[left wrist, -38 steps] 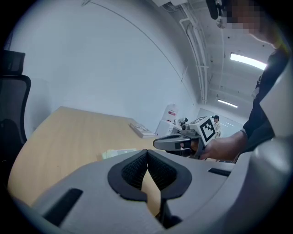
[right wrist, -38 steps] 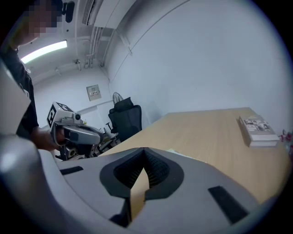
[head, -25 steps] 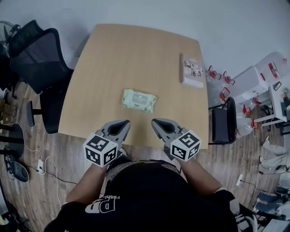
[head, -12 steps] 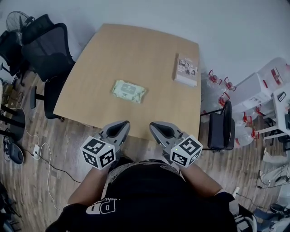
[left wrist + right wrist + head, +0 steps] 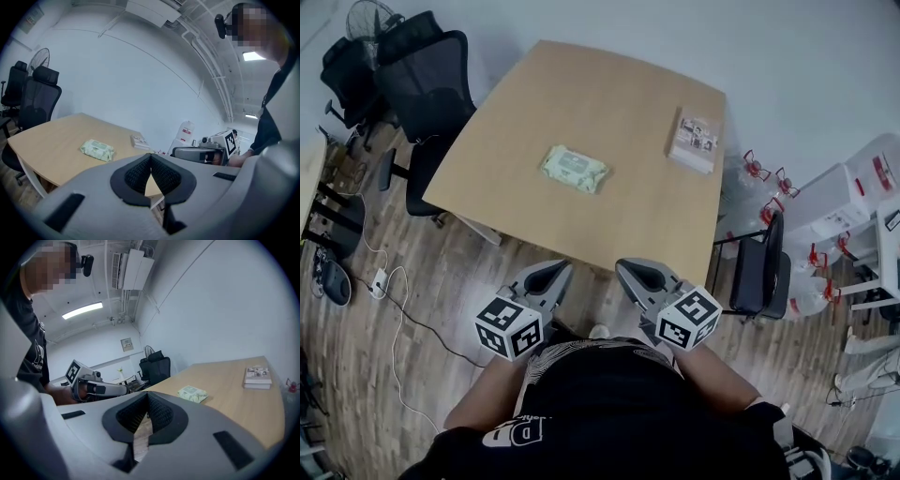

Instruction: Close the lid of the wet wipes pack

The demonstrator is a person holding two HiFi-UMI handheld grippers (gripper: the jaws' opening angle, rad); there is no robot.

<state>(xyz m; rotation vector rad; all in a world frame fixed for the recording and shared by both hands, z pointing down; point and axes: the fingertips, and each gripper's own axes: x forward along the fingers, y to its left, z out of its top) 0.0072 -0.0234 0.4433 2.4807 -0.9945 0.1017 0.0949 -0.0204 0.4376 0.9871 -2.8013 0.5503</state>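
Head view, wet wipes pack [image 5: 574, 168]: a soft, pale-green pouch that lay flat near the middle of the table; its lid was too small to make out.
Table [image 5: 581, 94]: smooth light wood with rounded corners; a flat book [image 5: 695, 142] lay near its far right edge.
Your left gripper [image 5: 546, 275]: ribbed black jaws pressed together on nothing, held off the table.
Your right gripper [image 5: 637, 275]: likewise closed and empty.

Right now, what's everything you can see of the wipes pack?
The pack is a soft, pale green rectangular pouch with a lighter patch on top. It lies flat, slightly askew, near the middle of the table, left of the book in the head view. Only the table touches it; the left gripper and right gripper are shut, off the table. Lid state is too small to tell.
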